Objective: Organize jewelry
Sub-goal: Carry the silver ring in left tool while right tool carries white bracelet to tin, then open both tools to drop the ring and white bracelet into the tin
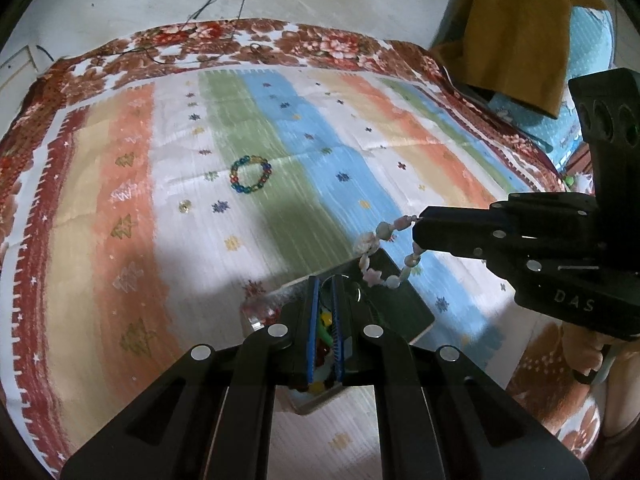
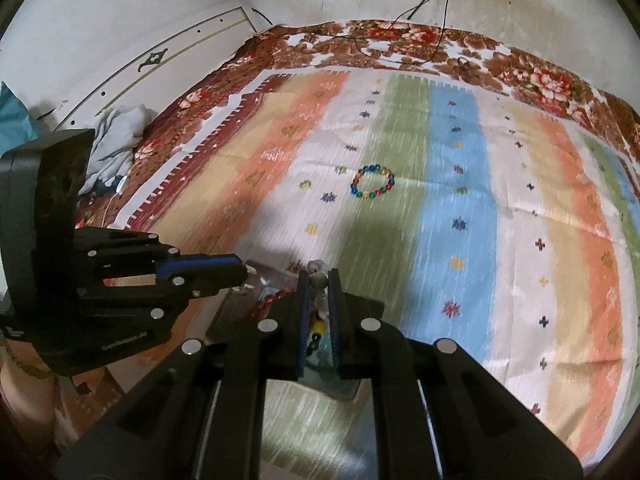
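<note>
A multicoloured bead bracelet (image 1: 251, 174) lies on the striped cloth; it also shows in the right wrist view (image 2: 373, 181). My right gripper (image 1: 416, 224) is shut on a pale pink shell bracelet (image 1: 380, 256), which hangs over a dark jewelry box (image 1: 400, 304). In its own view the right gripper (image 2: 319, 278) pinches a bead of that bracelet (image 2: 319, 279). My left gripper (image 1: 326, 284) is shut on the edge of the box's clear lid (image 1: 256, 308), seen also in the right wrist view (image 2: 244, 270). Coloured beads (image 2: 317, 326) lie inside the box.
The striped cloth (image 1: 360, 128) covers a bed with a floral blanket (image 1: 280, 40). A brown garment (image 1: 516, 40) hangs at the far right. Crumpled grey cloth (image 2: 116, 132) lies at the left. Black cables (image 2: 424, 0) hang on the wall.
</note>
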The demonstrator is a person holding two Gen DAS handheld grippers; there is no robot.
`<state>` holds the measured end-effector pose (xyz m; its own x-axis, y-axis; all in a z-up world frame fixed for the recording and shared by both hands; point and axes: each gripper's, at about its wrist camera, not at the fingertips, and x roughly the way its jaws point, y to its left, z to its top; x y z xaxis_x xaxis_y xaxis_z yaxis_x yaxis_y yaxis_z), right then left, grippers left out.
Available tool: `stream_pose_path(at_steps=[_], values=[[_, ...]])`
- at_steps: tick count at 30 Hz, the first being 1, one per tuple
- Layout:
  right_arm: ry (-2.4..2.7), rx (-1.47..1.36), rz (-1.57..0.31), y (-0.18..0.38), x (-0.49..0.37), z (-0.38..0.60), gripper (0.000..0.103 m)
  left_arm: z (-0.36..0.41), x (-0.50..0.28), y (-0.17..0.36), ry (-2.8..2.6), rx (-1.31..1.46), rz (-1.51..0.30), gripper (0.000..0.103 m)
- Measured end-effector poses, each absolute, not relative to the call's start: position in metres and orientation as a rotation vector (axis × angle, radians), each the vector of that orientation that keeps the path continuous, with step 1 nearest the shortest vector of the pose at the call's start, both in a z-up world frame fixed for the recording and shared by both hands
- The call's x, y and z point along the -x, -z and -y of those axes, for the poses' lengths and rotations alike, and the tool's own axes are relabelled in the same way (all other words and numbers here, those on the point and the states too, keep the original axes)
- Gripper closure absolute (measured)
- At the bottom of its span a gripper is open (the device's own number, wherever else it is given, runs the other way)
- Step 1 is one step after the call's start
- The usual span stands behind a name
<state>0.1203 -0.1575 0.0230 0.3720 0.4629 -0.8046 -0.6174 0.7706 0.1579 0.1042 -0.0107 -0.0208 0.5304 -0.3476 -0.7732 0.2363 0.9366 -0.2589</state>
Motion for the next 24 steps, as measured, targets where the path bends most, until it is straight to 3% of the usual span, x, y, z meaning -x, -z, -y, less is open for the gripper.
stream_pose_path(at_steps=[3,4,7,24], values=[[-0.711,0.188,-1.008,-0.014,-0.114,0.158,0.089,0.016,-0.102,0.028,0.349,0.111,-0.971,0.096],[-0.704,0.192,-1.020,-0.012,-0.116,0.158,0.076,0.015,-0.102,0.030,0.336,0.115,-0.976,0.092],[-0.672,0.204,-1.016,-0.010,-0.119,0.160,0.062,0.011,-0.103,0.030,0.320,0.122,-0.975,0.081],[-0.584,0.134,-1.041,0.001,-0.166,0.157,0.057,-0.029,-0.137,0.038,0.140,0.101,-0.981,0.067]])
